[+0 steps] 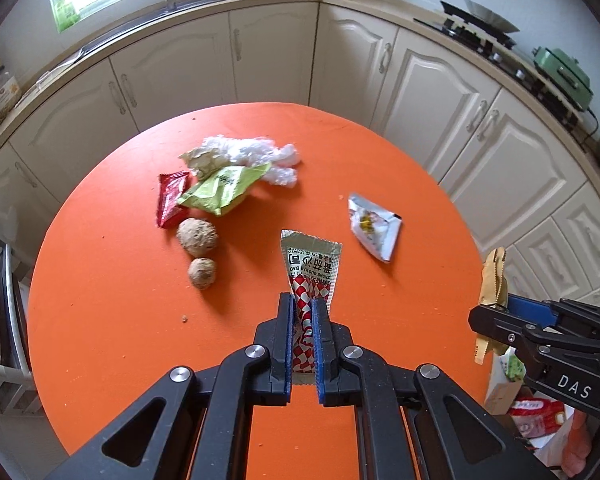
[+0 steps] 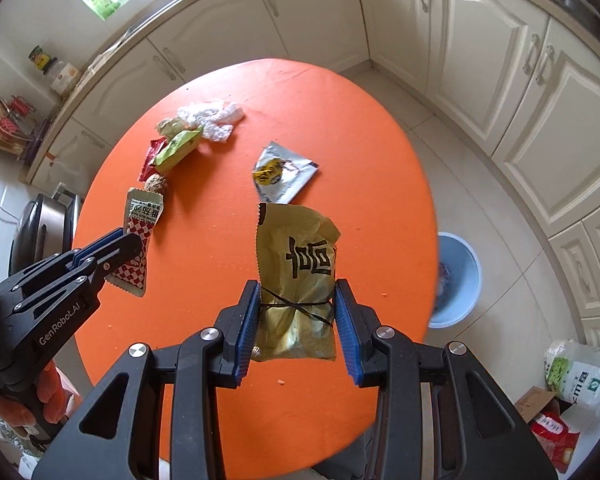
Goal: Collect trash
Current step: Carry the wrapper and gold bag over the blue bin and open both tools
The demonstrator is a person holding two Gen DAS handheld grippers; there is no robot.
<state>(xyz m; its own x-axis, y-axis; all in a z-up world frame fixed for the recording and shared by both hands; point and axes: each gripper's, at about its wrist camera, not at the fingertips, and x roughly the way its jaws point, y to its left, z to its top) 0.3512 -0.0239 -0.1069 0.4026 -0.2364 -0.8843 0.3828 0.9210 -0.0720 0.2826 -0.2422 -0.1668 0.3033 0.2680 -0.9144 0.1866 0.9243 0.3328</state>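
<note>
Left tool clamped tight on ketchup sachet; right tool partly closed, gripping yellow wrapper, both lifted above orange table. Best carried level over blue bin on floor beside table before release. Bin contents blurred, unclear.

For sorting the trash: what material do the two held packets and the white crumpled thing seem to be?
The checked ketchup sachet in the left hand-held gripper looks like foil laminate: silvery, crimped edge. The yellow wrapper in the right hand-held gripper seems thin glossy plastic film, creased and serrated. The white wad is probably thin translucent plastic.
</note>
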